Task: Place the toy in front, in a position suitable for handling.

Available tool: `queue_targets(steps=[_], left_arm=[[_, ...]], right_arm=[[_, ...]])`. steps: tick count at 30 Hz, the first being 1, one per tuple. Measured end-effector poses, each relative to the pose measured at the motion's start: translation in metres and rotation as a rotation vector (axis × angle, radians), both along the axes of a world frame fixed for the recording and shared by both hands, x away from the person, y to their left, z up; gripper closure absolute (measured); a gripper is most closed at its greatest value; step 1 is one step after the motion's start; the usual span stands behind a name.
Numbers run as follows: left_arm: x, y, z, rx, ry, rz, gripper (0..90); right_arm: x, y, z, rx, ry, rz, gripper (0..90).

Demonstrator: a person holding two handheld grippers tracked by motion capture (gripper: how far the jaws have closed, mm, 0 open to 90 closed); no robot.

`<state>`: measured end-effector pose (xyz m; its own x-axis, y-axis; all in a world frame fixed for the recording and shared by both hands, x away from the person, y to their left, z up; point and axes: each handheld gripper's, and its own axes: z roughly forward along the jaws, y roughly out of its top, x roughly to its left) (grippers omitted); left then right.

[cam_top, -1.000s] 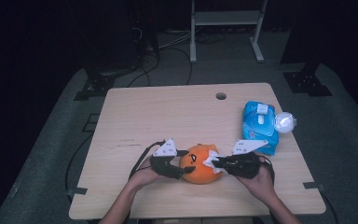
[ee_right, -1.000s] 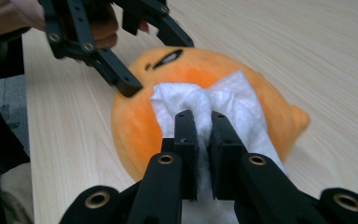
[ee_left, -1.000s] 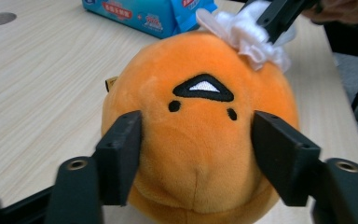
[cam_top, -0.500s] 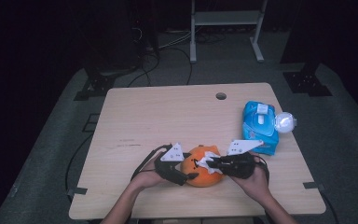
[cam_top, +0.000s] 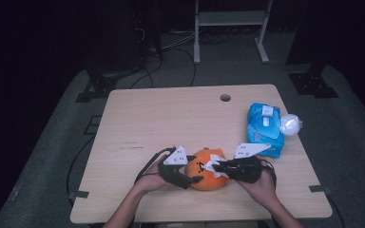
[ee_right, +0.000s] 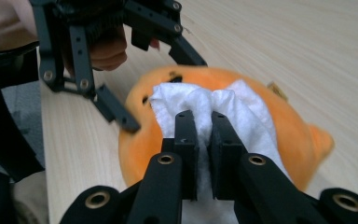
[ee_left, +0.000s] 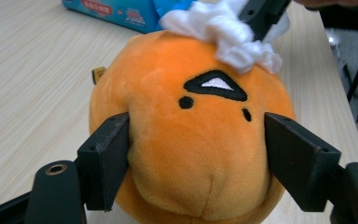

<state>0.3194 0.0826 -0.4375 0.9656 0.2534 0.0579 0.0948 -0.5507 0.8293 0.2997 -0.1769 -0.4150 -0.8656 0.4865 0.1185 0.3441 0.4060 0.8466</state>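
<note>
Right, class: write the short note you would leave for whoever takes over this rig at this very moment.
Left tool: jaws either side of the orange plush toy, pressing its flanks and steadying it on the table; they have just been opening a little.
Right tool: shut on a white wipe, which rests on top of the toy.
Blue wipes pack lies at the table's right edge, a clear round thing beside it.
Done: wipe is out and on the toy.
Left, probably: wipe the rest of the toy, then put the wipe aside.
</note>
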Motion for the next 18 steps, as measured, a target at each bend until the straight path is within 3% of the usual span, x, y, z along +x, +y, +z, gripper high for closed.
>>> queue_targets(steps=[3,7,11,17,18], left_arm=[[-0.001,0.001,-0.001,0.001,-0.012,-0.012,27.4],[0.002,0.004,-0.001,-0.026,0.013,-0.006,27.6],[0.007,0.006,-0.002,-0.054,0.048,0.018,18.8],[0.004,0.002,-0.001,-0.022,0.017,-0.004,24.7],[0.002,0.0,-0.001,-0.013,0.003,-0.019,25.5]], right_arm=[[0.003,0.003,0.002,0.004,-0.014,-0.001,82.5],[0.007,-0.007,0.0,-0.004,-0.008,-0.039,82.5],[0.008,-0.019,-0.006,-0.014,0.014,-0.058,82.5],[0.002,-0.015,-0.005,-0.002,0.016,-0.05,82.4],[-0.002,-0.004,0.0,0.001,0.0,-0.013,82.4]])
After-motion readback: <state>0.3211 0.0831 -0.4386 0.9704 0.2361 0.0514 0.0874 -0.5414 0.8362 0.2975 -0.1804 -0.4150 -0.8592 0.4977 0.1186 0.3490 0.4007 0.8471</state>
